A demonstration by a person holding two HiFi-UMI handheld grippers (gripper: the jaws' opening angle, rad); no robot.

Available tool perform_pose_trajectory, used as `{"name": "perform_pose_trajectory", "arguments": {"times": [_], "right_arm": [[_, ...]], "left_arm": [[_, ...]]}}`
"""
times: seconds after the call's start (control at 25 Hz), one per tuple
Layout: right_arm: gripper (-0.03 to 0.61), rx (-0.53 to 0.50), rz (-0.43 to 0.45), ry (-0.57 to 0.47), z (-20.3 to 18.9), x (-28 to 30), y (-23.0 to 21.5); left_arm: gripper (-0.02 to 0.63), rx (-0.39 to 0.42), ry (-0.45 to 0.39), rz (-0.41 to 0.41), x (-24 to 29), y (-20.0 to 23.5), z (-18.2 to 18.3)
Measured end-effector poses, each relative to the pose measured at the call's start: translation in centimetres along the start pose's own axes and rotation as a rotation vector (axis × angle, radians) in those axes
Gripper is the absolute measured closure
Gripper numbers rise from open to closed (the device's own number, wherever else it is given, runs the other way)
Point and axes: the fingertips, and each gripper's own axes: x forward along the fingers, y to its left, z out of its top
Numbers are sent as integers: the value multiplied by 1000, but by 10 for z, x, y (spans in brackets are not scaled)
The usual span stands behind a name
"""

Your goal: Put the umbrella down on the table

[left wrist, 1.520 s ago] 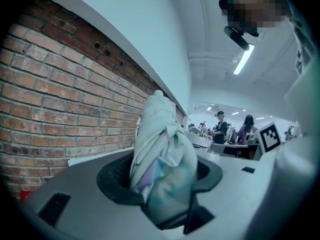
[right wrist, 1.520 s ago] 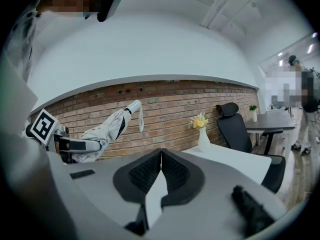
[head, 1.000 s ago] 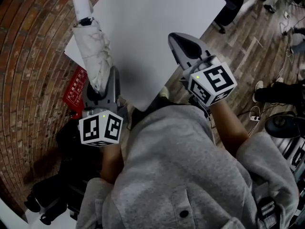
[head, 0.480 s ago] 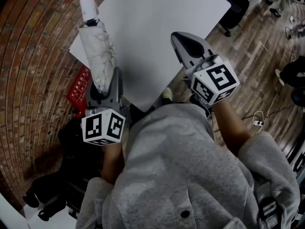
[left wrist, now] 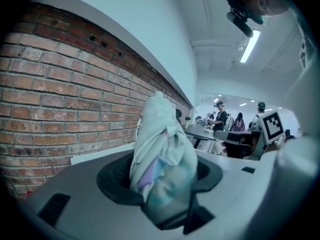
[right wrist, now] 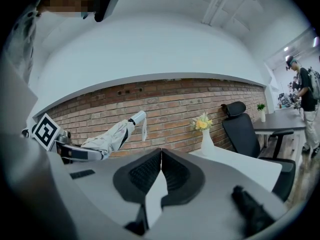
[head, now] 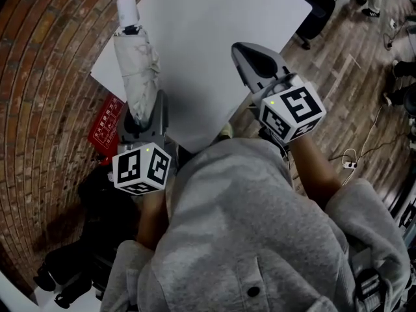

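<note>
Umbrella, at the fingers: the folded pale umbrella (head: 138, 64) has its near end bunched between the left gripper's (head: 140, 117) jaws. The pads clamp the cloth from both sides, wide apart because the bundle is thick.
Left gripper's hold: it grasps one end only, so most of the length sticks out past the jaws. That probably leaves the free end clear to come down first.
Umbrella's lie: it runs from the grip towards the far left, with its white handle (head: 127, 8) and strap at the far end. The right gripper view shows it tilted upward, so it looks raised off the table (head: 214, 38) rather than resting on it. In the head view it lines up with the table's left edge.
Right gripper: the right gripper (head: 250, 56) has its jaws pressed together on nothing and hovers over the table's near right edge. It seems to be kept clear, as one hand is enough for this job.
Table: white, and bare where the umbrella would land. A vase of flowers (right wrist: 206, 134) stands towards its far side.
Around: a brick wall (head: 45, 77) is on the left, a red sign (head: 105, 125) sits low by the near left corner and a black chair (head: 318, 12) stands at the far right.
Step in hand: judging by the lie, the umbrella is carried over the table and not yet lowered or let go.
</note>
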Motion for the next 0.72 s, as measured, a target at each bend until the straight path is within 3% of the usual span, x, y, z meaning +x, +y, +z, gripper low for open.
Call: {"name": "perform_pose_trajectory", "arguments": {"times": [0.72], "right_arm": [[554, 35, -11, 57, -11, 61, -3]], "left_arm": [[371, -25, 85, -9, 45, 44, -16]]}}
